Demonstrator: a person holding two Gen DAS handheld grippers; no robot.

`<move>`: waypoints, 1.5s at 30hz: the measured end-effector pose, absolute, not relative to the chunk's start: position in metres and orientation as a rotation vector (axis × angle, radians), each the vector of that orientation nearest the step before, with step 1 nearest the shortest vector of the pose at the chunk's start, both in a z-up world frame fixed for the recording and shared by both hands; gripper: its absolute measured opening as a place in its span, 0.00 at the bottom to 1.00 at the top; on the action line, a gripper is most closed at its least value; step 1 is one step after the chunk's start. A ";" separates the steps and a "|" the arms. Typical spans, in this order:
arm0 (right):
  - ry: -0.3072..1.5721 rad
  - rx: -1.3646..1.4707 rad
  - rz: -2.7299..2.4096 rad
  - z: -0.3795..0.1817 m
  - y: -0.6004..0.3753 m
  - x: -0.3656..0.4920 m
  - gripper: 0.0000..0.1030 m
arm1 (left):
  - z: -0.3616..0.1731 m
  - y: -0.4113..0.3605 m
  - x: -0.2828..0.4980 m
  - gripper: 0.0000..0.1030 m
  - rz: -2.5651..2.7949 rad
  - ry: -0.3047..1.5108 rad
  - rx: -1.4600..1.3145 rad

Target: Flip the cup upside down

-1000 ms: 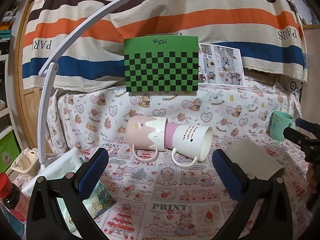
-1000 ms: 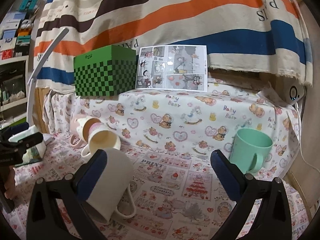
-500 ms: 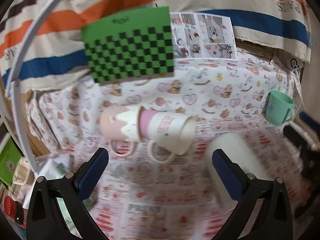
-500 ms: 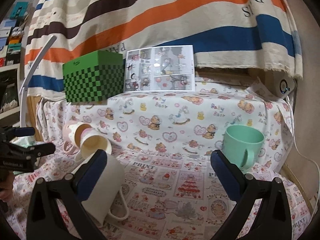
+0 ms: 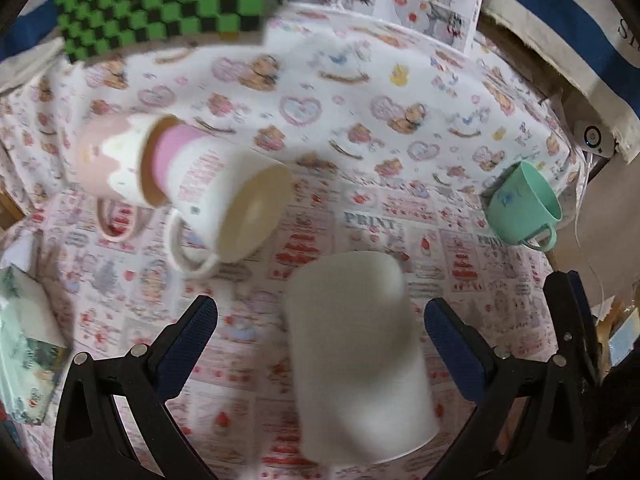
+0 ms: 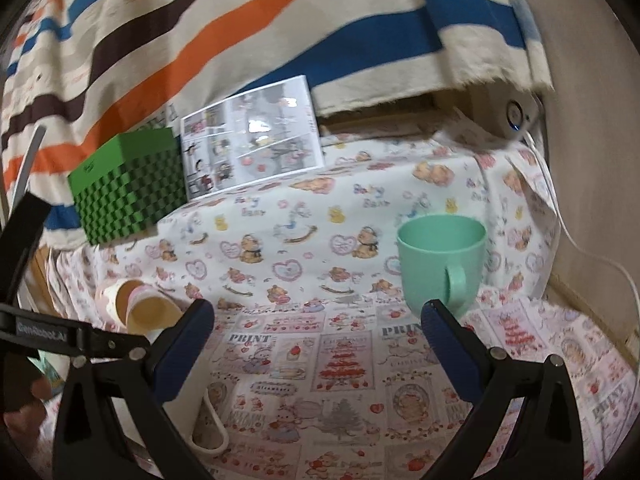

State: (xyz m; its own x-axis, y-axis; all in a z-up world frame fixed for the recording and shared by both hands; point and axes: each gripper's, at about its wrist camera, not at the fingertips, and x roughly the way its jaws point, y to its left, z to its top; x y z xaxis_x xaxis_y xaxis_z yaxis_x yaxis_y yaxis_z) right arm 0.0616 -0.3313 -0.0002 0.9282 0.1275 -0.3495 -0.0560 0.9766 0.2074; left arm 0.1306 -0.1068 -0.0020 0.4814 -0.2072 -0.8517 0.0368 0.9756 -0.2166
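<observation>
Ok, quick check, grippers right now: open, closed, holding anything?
Left gripper: open, empty, white cup between its fingers.
Right gripper: open, empty, facing the green cup.

A green checkered box (image 6: pixel 126 192) stands just beside a photo sheet (image 6: pixel 252 136) on printed cloth (image 6: pixel 304 380).

Smooth, seemingly plastic green cup (image 6: pixel 440 258); glossy ceramic-looking mugs (image 5: pixel 200 176); printed cotton-like tablecloth (image 6: pixel 320 360).

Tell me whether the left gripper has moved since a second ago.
Yes. The left gripper has swung right and tipped downward: the checkered box slid to the top-left edge, and the cream cup is now between its fingers.
</observation>
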 end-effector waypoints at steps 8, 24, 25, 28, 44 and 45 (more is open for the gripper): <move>0.312 0.186 0.076 0.003 -0.327 0.050 1.00 | -0.027 -0.116 0.147 0.80 -0.175 1.177 -0.224; 0.329 0.212 0.090 0.002 -0.332 0.054 1.00 | 0.027 -0.090 0.099 0.74 -0.169 0.944 -0.118; 0.325 0.209 0.089 0.002 -0.331 0.053 1.00 | 0.029 -0.085 0.098 0.74 -0.170 0.945 -0.125; 0.319 0.197 0.093 0.003 -0.329 0.052 1.00 | 0.032 -0.077 0.094 0.74 -0.153 0.907 -0.105; 0.318 0.178 0.105 0.004 -0.325 0.051 1.00 | 0.018 -0.073 0.076 0.74 -0.085 0.827 0.029; 0.319 0.175 0.107 0.004 -0.324 0.051 1.00 | 0.017 -0.073 0.076 0.74 -0.088 0.824 0.030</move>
State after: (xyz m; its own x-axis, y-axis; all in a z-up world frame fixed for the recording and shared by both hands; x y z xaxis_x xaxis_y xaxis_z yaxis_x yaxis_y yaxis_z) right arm 0.0511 -0.3242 0.0045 0.9441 0.1324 -0.3019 -0.0773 0.9792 0.1876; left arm 0.0756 -0.0725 0.0167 0.6762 -0.0666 -0.7337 0.0896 0.9959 -0.0078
